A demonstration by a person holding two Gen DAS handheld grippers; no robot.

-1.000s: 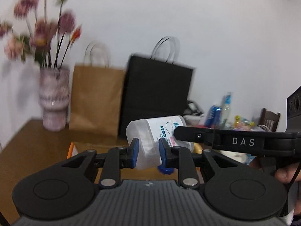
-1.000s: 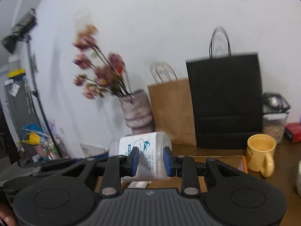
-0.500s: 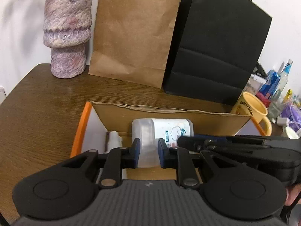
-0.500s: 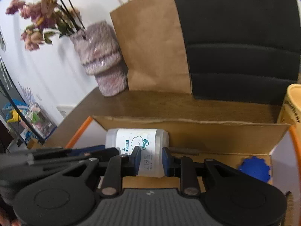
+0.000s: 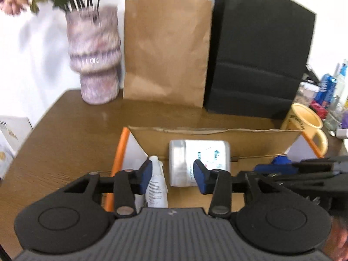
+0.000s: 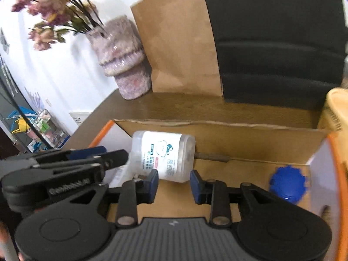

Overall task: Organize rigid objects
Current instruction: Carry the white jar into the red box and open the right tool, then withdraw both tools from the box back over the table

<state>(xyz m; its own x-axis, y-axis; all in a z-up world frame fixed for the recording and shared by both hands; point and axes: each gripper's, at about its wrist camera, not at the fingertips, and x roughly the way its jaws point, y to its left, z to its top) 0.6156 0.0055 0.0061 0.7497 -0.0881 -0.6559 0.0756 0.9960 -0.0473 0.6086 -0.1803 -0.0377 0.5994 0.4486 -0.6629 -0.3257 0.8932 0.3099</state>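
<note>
Translucent plastic jar (image 6: 164,155), matt cardboard box (image 5: 250,140), wood-grain table (image 5: 71,130), glazed vase (image 5: 94,54).

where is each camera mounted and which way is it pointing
Left wrist: on the left tool, looking forward and down into the orange-edged cardboard box; its open jaws and a bit of hand show.
Right wrist: on the right tool, same downward aim, jaws open; the left tool crosses at lower left.
Both show the white labelled plastic jar lying in the box, free of the pads.
</note>
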